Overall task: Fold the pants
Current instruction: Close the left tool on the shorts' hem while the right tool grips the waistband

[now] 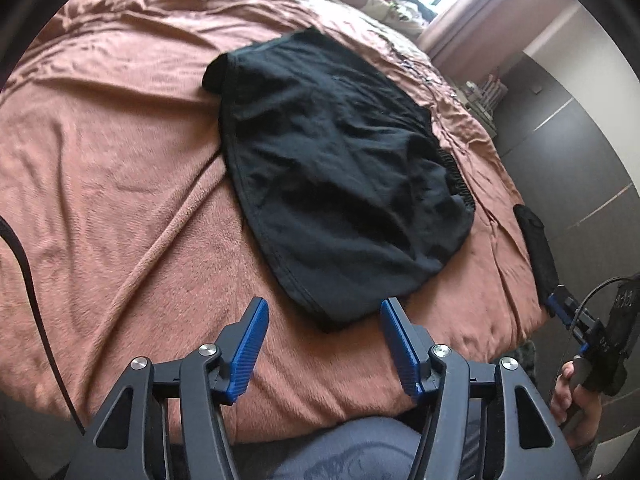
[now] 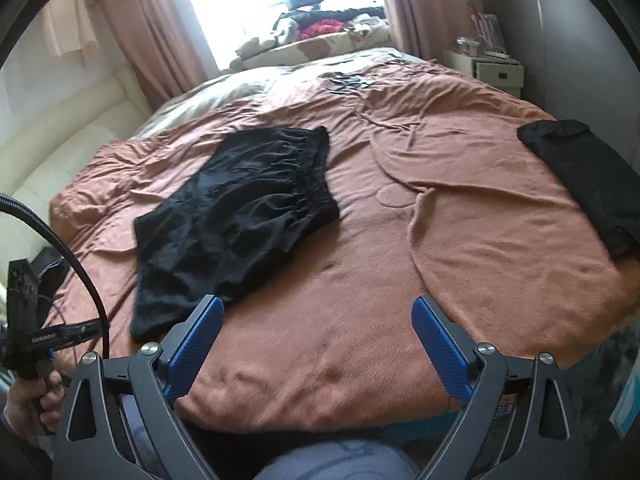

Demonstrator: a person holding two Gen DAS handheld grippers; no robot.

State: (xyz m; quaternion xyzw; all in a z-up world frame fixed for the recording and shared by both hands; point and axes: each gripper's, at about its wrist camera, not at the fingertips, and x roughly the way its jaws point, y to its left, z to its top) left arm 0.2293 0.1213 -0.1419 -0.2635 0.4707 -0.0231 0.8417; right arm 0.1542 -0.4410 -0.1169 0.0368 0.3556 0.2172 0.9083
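Black pants [image 1: 340, 168] lie flat and folded over on a brown blanket [image 1: 120, 160]. Their hem is nearest the left wrist view and the elastic waistband [image 2: 312, 168] is on the side away from it. My left gripper [image 1: 324, 302] hovers open just over the near hem corner, and its blue pads [image 1: 250, 344] touch no cloth. My right gripper [image 2: 316, 300] is open wide over bare blanket [image 2: 400, 280], with the pants [image 2: 240, 208] to its left and nothing between its fingers. Each view shows the other gripper at its edge, in a hand.
A second folded black garment [image 2: 580, 176] lies at the bed's right edge. Pillows and clothes pile up under the bright window [image 2: 328, 28]. A white nightstand [image 2: 496, 68] stands at the far right and a cream padded wall [image 2: 60, 140] at the left. A black cable [image 1: 24, 280] hangs at the left.
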